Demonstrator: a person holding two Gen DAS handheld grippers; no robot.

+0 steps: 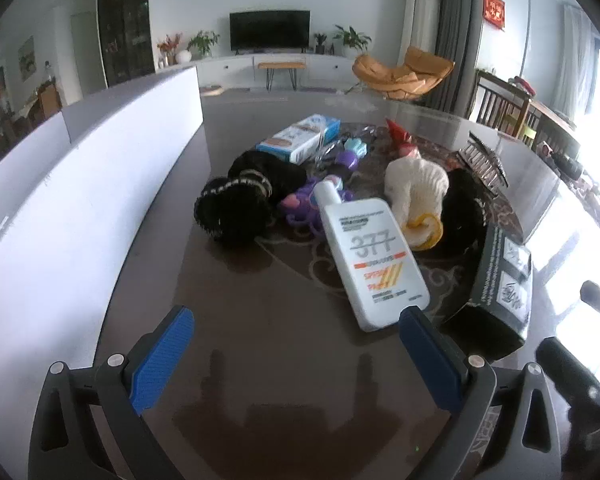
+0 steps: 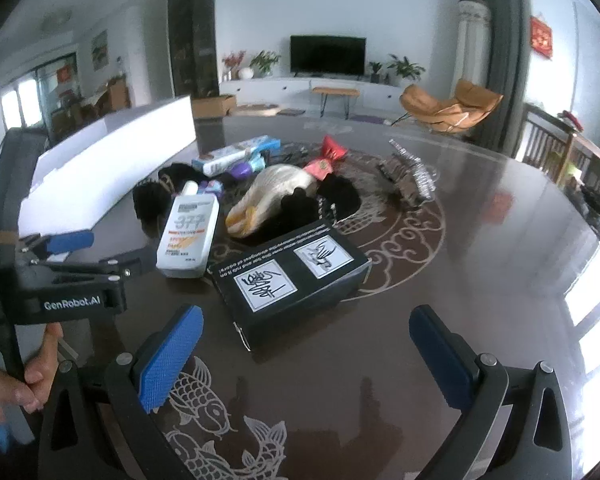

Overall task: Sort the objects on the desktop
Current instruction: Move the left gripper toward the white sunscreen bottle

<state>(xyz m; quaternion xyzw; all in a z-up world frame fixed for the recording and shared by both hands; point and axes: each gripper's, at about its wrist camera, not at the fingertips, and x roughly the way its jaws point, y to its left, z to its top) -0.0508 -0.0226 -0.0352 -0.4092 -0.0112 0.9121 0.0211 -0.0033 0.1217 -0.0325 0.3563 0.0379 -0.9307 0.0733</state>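
Ribbed blue fingers (image 1: 162,358) (image 2: 168,354) apart both sides; flat white bottle (image 1: 370,262), matte black box (image 2: 290,276).

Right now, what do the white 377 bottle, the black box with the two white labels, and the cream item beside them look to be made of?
White bottle: smooth plastic by its look, faint sheen, printed orange stripes. Black box: likely matte cardboard, given its crisp folded edges and a flap seam at one end. Cream item: soft knit or plush fabric, ribbed texture showing; what it is stays unclear. Both tools are open, holding nothing.
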